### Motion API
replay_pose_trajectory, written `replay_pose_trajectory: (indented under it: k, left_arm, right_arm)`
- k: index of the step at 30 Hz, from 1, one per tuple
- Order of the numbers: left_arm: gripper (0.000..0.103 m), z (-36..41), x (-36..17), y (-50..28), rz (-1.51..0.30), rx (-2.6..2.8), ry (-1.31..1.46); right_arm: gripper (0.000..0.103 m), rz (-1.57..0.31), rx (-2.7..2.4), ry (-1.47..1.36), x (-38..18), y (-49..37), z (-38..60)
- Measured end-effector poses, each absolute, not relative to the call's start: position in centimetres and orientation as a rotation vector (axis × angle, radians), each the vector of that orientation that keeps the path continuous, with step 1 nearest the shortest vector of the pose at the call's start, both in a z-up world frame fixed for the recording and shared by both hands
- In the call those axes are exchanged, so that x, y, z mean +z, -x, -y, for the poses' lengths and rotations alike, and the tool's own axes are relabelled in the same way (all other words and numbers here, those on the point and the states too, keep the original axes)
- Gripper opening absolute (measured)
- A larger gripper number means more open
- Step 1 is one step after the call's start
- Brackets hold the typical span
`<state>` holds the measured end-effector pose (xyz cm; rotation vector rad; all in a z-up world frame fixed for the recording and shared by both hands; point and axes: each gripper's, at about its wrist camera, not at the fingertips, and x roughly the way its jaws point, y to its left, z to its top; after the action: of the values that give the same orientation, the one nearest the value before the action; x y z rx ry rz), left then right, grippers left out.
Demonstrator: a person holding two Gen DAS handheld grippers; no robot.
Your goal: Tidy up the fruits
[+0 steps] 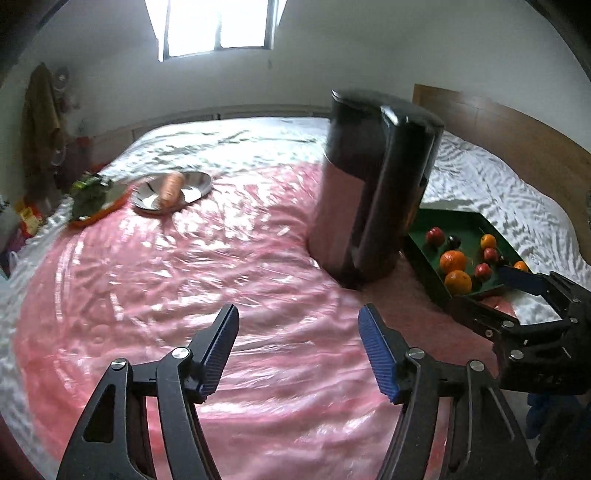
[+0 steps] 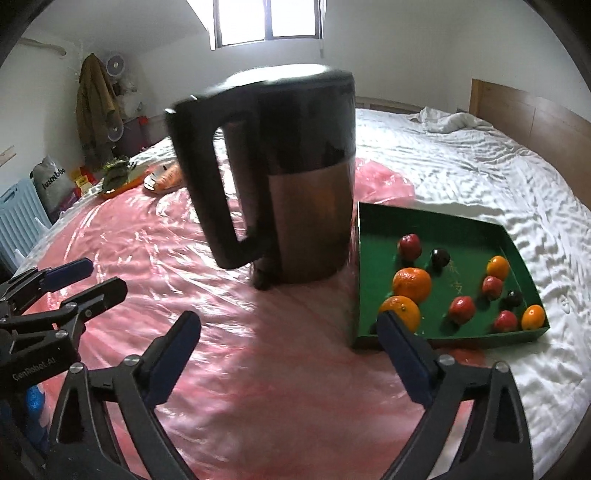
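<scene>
left tongs (image 1: 297,350) spread, empty | right tongs (image 2: 288,341) spread, empty | fruit (image 2: 412,284) loose in green tray (image 2: 436,221) beside kettle (image 2: 295,177) | stage unclear: sorted or awaiting sorting

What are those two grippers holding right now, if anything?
Nothing. The left gripper and the right gripper are both open and empty above the pink sheet, near the kettle and the green tray of fruit.

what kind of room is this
Most likely a bedroom: the work surface is a bed with a white sheet and a wooden headboard, and a coat hangs by the wall under a window.
</scene>
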<state>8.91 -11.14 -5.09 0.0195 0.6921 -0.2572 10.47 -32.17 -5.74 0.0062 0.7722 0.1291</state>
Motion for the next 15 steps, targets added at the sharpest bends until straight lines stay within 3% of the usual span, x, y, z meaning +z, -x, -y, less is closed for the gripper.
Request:
replay_pose_trajectory:
  k: [1,3,4,15]
  left_arm:
    - [0.064,10.8,-4.7,-8.5,-0.686,-0.251,-0.014]
    - [0.082,10.1,-4.0,-7.8,-0.682,-0.243,0.009]
    - [0.085,9.7,-3.7,-7.5,-0.677,-0.238,0.019]
    - [0.096,7.7,-1.9,-5.9,-0.654,-0.196,-0.002]
  right_arm:
    - [0.103,-0.767,0.129,-0.008,-5.4,-10.2,32.1]
    - [0.103,-0.758,0.134,-0.009,-4.6,-9.4,31.6]
    - [0.103,-0.755,0.134,-0.007,-4.3,-9.1,31.5]
    - [0.103,-0.729,0.103,-0.009,-2.6,-7.4,30.1]
